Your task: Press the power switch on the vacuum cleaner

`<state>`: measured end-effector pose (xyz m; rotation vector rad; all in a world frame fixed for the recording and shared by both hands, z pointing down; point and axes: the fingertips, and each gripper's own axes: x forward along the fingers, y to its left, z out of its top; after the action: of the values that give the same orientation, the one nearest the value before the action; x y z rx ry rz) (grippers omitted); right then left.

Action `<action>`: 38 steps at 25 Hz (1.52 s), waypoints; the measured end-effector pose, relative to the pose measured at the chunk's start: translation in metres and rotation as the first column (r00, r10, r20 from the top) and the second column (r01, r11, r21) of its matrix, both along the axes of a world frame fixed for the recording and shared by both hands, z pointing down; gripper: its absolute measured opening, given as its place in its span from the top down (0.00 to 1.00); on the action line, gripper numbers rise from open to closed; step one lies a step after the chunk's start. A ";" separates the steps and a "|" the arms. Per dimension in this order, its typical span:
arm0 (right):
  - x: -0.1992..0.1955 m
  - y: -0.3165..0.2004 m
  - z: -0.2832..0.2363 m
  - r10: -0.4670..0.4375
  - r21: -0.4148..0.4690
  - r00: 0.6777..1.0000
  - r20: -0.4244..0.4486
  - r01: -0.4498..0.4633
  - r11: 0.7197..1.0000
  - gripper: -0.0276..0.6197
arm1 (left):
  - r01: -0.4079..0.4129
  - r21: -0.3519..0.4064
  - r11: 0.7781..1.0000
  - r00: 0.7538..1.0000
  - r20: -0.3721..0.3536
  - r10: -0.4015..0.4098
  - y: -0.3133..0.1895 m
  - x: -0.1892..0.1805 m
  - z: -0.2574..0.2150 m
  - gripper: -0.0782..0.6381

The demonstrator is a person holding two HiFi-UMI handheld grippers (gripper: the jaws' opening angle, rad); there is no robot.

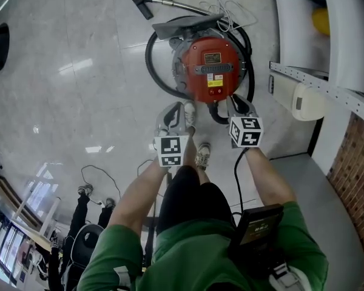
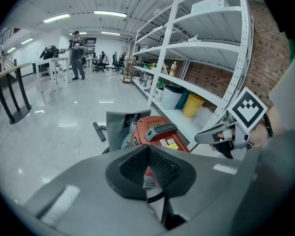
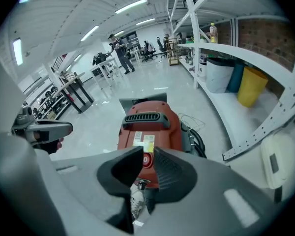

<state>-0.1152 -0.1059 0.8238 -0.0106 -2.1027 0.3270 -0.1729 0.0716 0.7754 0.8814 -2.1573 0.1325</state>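
Observation:
A red canister vacuum cleaner lies on the pale floor straight ahead, its black hose looped round it and the nozzle beyond. My left gripper hovers at its near left side, pads touching, nothing between them. My right gripper hangs just off the vacuum's near right end, jaws a narrow gap apart and empty. Through that gap a round red-and-white switch shows on the vacuum's near face, below the black handle.
White shelving with a yellow bin runs along the right, close to the vacuum. A white box is fixed low there. My shoes stand just short of the vacuum. A white cord lies behind it. People stand far off.

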 end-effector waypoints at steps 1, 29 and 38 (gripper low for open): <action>0.000 0.000 -0.009 -0.002 0.002 1.000 0.011 0.002 1.000 0.87 | 0.007 0.002 1.000 1.000 0.008 -0.007 0.002 0.000 -0.007 0.88; 0.104 0.017 -0.328 -0.002 0.101 0.881 0.473 -0.052 0.994 0.89 | 0.068 0.197 0.978 0.936 0.326 -0.131 0.038 0.086 -0.277 0.88; 0.149 0.038 -0.404 -0.006 0.086 0.800 0.600 -0.057 0.995 0.89 | 0.055 0.271 0.961 0.899 0.405 -0.166 0.048 0.137 -0.344 0.88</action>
<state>0.0342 -0.0677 0.4201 -0.0297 -2.7573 0.2512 -0.0363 0.1194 0.4314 0.9336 -2.6748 -0.0141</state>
